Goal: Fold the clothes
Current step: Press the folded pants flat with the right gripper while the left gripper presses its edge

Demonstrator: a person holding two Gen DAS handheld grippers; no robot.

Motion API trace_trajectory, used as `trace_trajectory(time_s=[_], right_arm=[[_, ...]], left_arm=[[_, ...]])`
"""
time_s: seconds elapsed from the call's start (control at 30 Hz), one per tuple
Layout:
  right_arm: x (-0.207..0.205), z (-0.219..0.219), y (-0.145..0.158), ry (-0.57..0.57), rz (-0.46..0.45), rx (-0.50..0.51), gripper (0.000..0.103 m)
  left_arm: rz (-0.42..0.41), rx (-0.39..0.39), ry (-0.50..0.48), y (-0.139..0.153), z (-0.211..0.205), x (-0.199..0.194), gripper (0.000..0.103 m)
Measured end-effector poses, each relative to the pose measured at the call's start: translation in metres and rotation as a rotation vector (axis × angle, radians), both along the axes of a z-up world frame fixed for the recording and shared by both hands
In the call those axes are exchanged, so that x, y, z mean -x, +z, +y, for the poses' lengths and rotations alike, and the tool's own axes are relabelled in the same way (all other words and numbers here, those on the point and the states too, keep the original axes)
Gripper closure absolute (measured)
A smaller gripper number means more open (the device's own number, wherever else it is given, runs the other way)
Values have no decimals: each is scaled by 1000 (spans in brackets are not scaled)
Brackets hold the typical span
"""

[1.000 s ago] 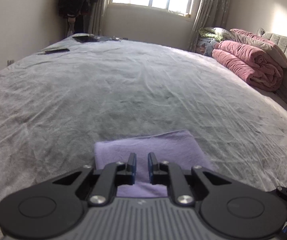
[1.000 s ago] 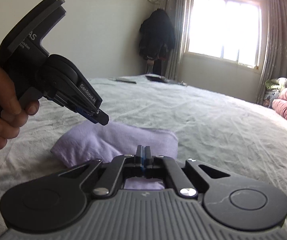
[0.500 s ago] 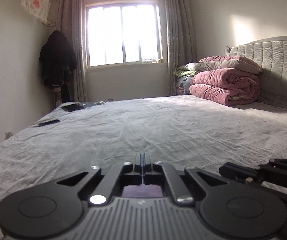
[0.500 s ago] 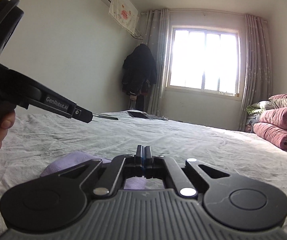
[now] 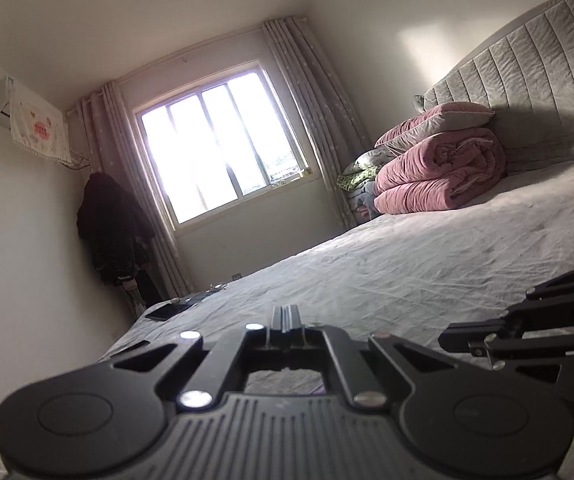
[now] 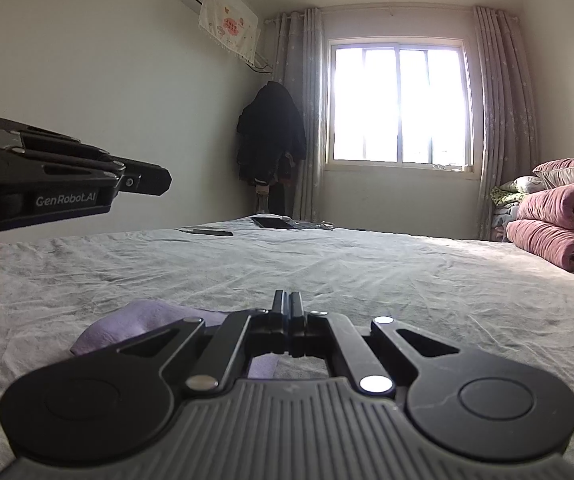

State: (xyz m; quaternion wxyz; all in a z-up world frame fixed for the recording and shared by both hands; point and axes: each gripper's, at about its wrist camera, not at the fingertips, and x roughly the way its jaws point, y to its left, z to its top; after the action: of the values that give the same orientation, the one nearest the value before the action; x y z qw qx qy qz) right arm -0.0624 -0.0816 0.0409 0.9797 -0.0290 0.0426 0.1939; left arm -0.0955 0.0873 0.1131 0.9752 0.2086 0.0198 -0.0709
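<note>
lilac cloth [image 6: 143, 322] lies folded on the bed [image 6: 327, 264], so we keep left tongs [image 5: 286, 316] and right tongs [image 6: 288, 302] pinched empty and lift clear without snagging it.

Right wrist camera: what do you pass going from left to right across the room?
Left tongs → air conditioner → dark coat → window → rolled pink quilt.

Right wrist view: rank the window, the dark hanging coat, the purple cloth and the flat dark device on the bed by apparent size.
1. Window
2. Dark hanging coat
3. Purple cloth, partly hidden and nearest, so unsure against the coat
4. Flat dark device
</note>
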Motion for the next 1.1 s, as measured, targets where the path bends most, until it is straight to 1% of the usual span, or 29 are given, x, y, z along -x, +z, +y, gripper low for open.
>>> trace_trajectory(time_s=[0.13, 0.17, 0.23, 0.3, 0.33, 0.37, 0.4, 0.47, 0.53, 0.63, 0.7, 0.77, 0.83, 0.93, 1.03, 1.1], right_arm=[[-5, 8, -1, 11, 19, 12, 103], [-8, 10, -2, 15, 26, 15, 103], [-14, 16, -4, 31, 52, 30, 103], [-21, 24, -5, 51, 91, 61, 103], [-25, 28, -6, 61, 110, 82, 103], [-30, 33, -6, 73, 124, 106, 103], [-34, 38, -6, 88, 133, 133, 103], [-44, 49, -6, 124, 165, 187, 103], [-56, 59, -10, 163, 215, 231, 103], [-70, 68, -21, 194, 310, 280, 103], [-74, 68, -27, 192, 365, 287, 103], [-74, 64, -30, 185, 393, 282, 103], [-71, 61, -30, 184, 399, 287, 103], [-67, 59, -29, 194, 396, 310, 103], [-67, 55, -22, 186, 387, 304, 103], [-72, 51, -15, 184, 385, 274, 102]], left_arm=[[30, 11, 14, 0, 8, -1, 103], [54, 22, 20, -2, 11, -3, 103], [127, 43, 52, -7, 17, -11, 103], [251, 87, 105, -15, 29, -25, 103], [299, 117, 126, -19, 36, -29, 103], [359, 171, 145, -24, 47, -36, 103], [400, 220, 150, -27, 56, -39, 103], [456, 298, 155, -33, 70, -44, 103], [496, 346, 159, -39, 77, -47, 103], [559, 393, 162, -51, 81, -52, 103], [591, 385, 170, -60, 80, -54, 103], [617, 373, 181, -67, 79, -56, 103], [636, 368, 192, -72, 81, -56, 103], [649, 383, 195, -72, 85, -55, 103], [638, 390, 188, -63, 84, -54, 103], [589, 417, 153, -50, 86, -51, 102]])
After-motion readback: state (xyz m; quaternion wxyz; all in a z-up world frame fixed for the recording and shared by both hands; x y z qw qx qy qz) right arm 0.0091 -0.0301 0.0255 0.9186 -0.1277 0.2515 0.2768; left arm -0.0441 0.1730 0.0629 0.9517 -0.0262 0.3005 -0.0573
